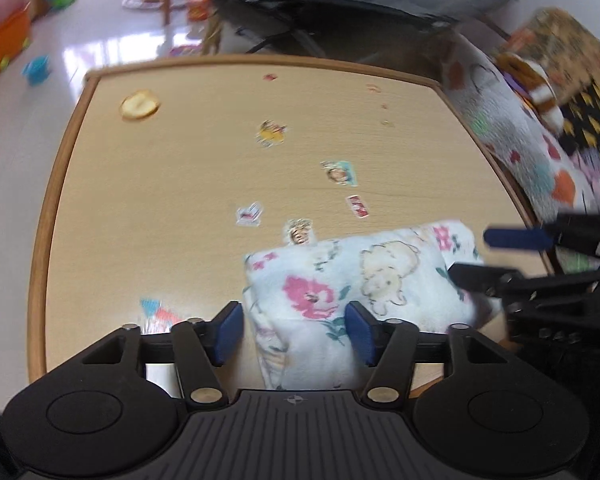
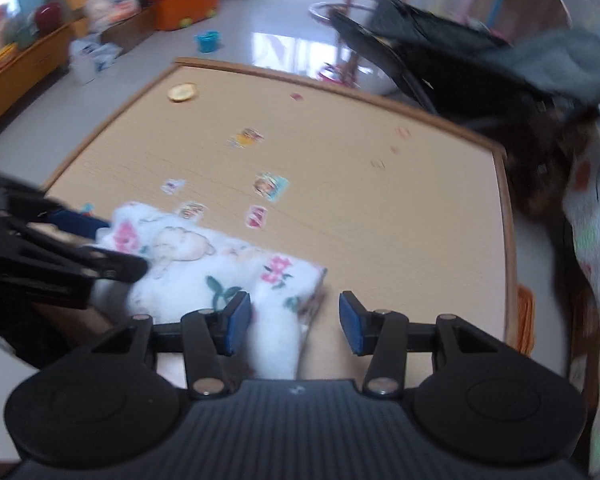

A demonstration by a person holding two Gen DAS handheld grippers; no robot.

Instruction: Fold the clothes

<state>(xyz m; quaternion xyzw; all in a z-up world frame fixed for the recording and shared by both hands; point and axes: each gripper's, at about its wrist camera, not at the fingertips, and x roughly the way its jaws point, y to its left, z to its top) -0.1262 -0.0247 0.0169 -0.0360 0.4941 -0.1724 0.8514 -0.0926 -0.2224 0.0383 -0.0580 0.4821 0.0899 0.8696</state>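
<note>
- Nearest us in the left wrist view, the left hand-held gripper [image 1: 296, 330] stands with jaws well apart; the cloth [image 1: 360, 276] runs up between its blue pads [image 1: 231, 332], and we see no pad pressing on it.
- We see the desk [image 1: 180, 184], pale wood with a darker rim, filling most of both views, stickers [image 1: 340, 172] scattered over it.
- We find the cloth, white fleece with pink flowers and a lamb print, folded into a thick bundle at the near edge of the desk.
- Our right hand-held gripper [image 2: 296, 326] is about half open; a white fold of cloth lies against its left pad, the right pad stands clear over bare desk, so nothing is gripped.
- We note a small round yellow thing [image 1: 140, 106] near the far left corner of the desk, too blurred to name.
</note>
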